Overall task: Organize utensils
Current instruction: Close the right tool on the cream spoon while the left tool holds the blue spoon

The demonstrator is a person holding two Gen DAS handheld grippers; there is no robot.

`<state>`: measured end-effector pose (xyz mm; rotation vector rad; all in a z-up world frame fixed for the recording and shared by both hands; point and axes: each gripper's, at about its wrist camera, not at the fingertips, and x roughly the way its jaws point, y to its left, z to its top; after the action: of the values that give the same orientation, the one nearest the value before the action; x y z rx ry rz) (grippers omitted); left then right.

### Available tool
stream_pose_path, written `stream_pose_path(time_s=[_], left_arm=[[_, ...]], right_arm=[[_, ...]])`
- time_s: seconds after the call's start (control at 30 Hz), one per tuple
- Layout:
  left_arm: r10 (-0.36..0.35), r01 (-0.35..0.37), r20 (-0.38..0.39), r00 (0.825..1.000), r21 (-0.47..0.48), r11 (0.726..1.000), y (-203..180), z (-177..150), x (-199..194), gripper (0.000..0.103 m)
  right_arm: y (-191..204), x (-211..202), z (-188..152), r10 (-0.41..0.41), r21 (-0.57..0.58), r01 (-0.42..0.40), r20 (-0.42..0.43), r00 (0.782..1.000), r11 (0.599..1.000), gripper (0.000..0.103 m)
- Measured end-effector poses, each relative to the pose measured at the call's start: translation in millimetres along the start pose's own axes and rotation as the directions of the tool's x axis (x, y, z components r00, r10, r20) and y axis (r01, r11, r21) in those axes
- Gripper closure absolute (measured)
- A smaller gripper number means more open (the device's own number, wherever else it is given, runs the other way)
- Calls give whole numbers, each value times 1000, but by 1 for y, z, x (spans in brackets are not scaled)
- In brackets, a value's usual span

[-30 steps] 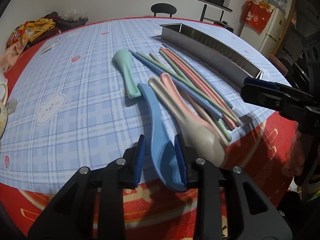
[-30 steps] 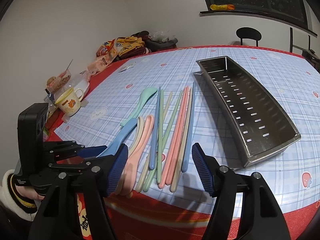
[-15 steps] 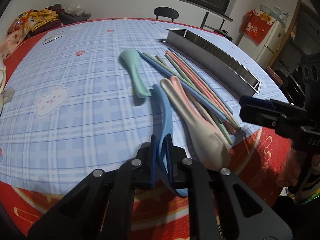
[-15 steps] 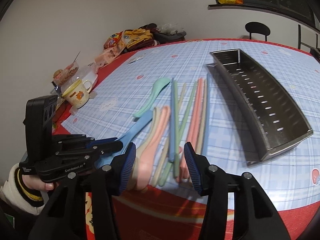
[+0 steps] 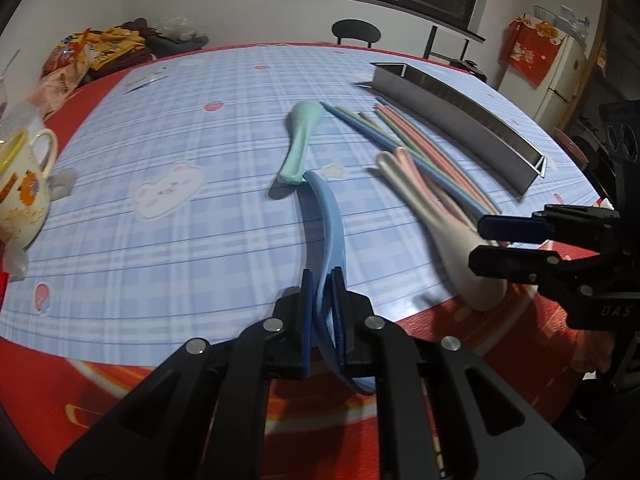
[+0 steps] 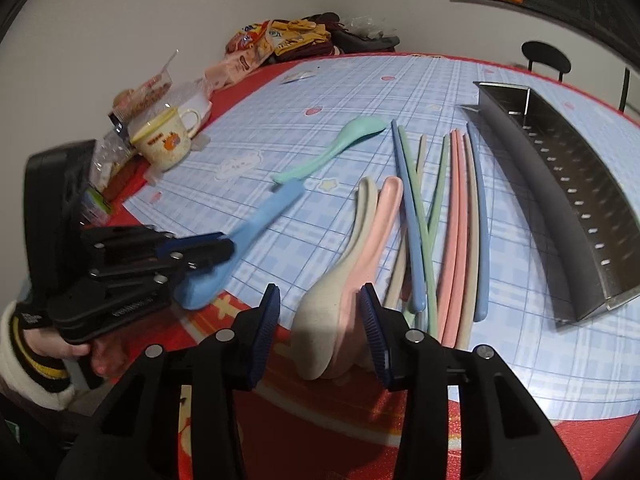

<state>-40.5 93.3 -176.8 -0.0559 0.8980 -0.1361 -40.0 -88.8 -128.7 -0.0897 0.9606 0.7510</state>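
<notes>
My left gripper (image 5: 323, 312) is shut on the bowl end of a blue spoon (image 5: 330, 220), also seen in the right wrist view (image 6: 256, 224), its handle pointing across the table. My right gripper (image 6: 320, 328) is open, its jaws on either side of the bowls of a beige spoon (image 6: 332, 300) and a pink spoon (image 6: 380, 232) at the table's front edge. A mint spoon (image 6: 340, 144) and several coloured chopsticks (image 6: 452, 216) lie on the blue checked cloth. A long steel tray (image 6: 560, 184) stands to the right, with nothing in it.
A cartoon mug (image 6: 166, 140) and snack packets (image 6: 264, 44) stand at the table's left and far side. A black chair (image 5: 354, 32) and a white fridge (image 5: 556, 72) are beyond the table. The red table rim (image 6: 280, 400) is just under my grippers.
My left gripper closed on the blue spoon and swung it left, away from the beige and pink spoons. My right gripper narrowed and moved in around the beige and pink spoon bowls.
</notes>
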Motion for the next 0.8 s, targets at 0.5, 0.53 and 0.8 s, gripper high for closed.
stream_pose_path(time_s=[0.5, 0.53, 0.8], left_arm=[[-78, 78, 12, 997, -1, 997, 6, -6, 0, 90], [-81, 81, 12, 997, 1, 997, 5, -6, 1, 90], [-122, 122, 7, 992, -10, 992, 8, -7, 2, 90]], right_arm=[[35, 6, 1, -213, -180, 209, -1, 977, 961, 81], [34, 6, 2, -205, -170, 202, -2, 979, 965, 81], [42, 12, 7, -154, -135, 149, -24, 988, 980, 82]])
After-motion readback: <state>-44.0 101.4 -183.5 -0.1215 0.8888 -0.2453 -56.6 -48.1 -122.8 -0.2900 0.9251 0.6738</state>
